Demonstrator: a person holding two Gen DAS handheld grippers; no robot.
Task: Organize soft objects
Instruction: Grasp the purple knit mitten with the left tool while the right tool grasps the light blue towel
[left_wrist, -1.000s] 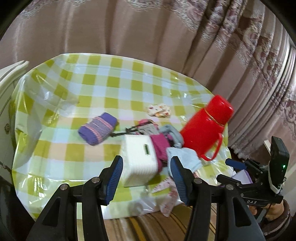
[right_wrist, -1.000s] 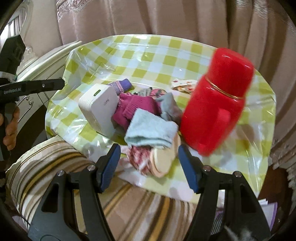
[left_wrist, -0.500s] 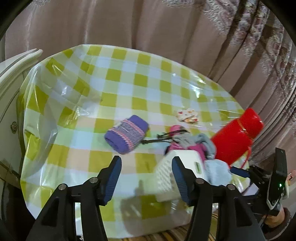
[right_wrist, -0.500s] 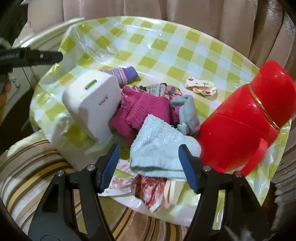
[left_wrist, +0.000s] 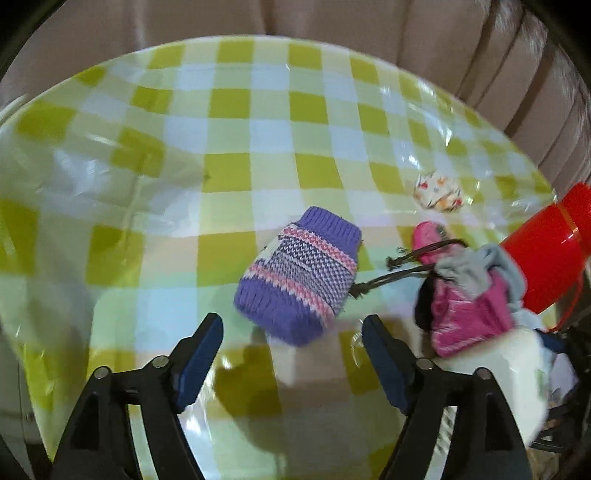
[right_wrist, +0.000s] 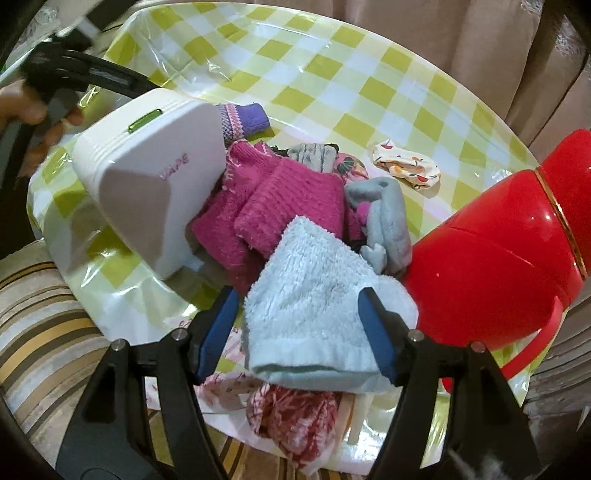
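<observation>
1. Hovering over the table (left_wrist: 229, 99), the left gripper (left_wrist: 291, 350) has its fingers (left_wrist: 201, 354) spreading apart; the purple knit (left_wrist: 301, 273) lies just beyond the tips, not pressed by either pad.
2. The right gripper (right_wrist: 295, 332) stands open, its fingers (right_wrist: 216, 328) on either side of the blue towel (right_wrist: 317, 310) — the right pad lies close against the towel's edge, and whether it touches I cannot tell.
3. The towel tops a heap: a pink knit (right_wrist: 280, 206) behind it, a grey cloth (right_wrist: 388, 221) to the right, a red-and-white floral cloth (right_wrist: 291, 413) underneath at the table's near edge.
4. A white box (right_wrist: 147, 177) leans against the heap's left side; a red flask (right_wrist: 498, 254) lies tilted on its right.
5. A small printed cloth (right_wrist: 406, 168) lies alone, further back on the checked cover — apart from the heap.
6. A hand (right_wrist: 26, 114) shows at the far left of the right wrist view, gripping a black handle.
</observation>
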